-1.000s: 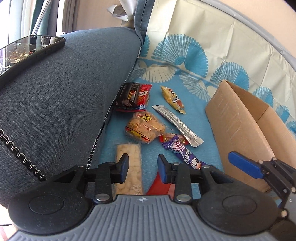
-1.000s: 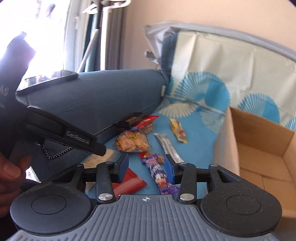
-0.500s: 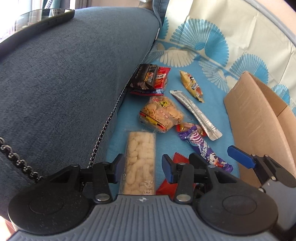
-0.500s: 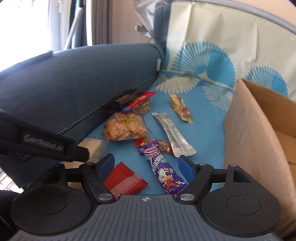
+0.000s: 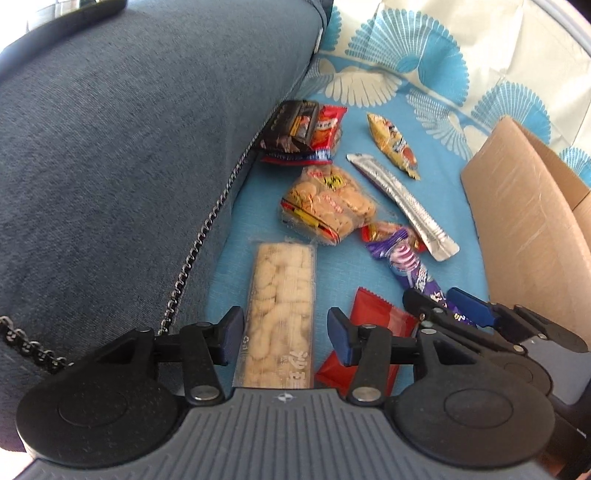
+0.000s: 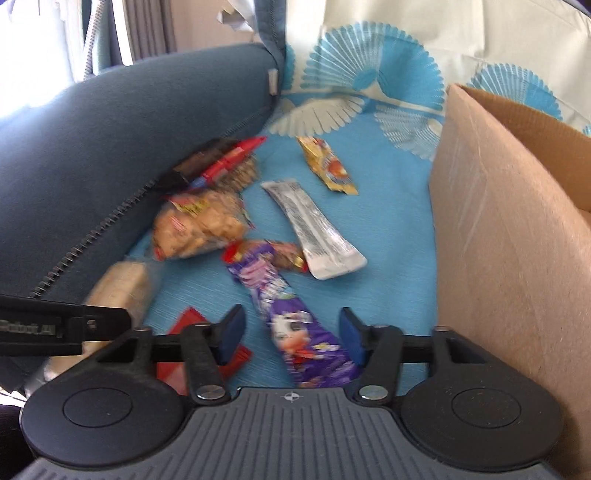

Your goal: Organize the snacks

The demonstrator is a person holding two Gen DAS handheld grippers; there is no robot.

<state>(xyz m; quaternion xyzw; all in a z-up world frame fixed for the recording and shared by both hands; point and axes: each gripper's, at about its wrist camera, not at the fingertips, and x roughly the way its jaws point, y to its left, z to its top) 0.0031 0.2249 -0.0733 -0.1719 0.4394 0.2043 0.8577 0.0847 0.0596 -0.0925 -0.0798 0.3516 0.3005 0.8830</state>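
Note:
Several snack packs lie on a blue sofa cover. My left gripper (image 5: 285, 328) is open, its jaws on either side of a long clear pack of pale crackers (image 5: 281, 306). A red packet (image 5: 369, 332) lies just right of it. My right gripper (image 6: 290, 334) is open, its jaws on either side of a purple cartoon wrapper (image 6: 295, 317), which also shows in the left wrist view (image 5: 410, 266). Further off lie a biscuit bag (image 5: 327, 205), a silver stick pack (image 5: 402, 208), a yellow packet (image 5: 393, 146) and a dark-and-red pack (image 5: 303, 129).
An open cardboard box (image 5: 524, 221) stands at the right; it also shows in the right wrist view (image 6: 517, 229). A grey-blue sofa arm (image 5: 129, 155) with a metal chain (image 5: 199, 236) rises on the left. A phone (image 5: 66, 18) rests on top of it.
Both grippers have moved forward and down toward the snacks. The left jaws have opened wider and now straddle the cracker pack; the right jaws, opened half a second ago, now straddle the purple wrapper.

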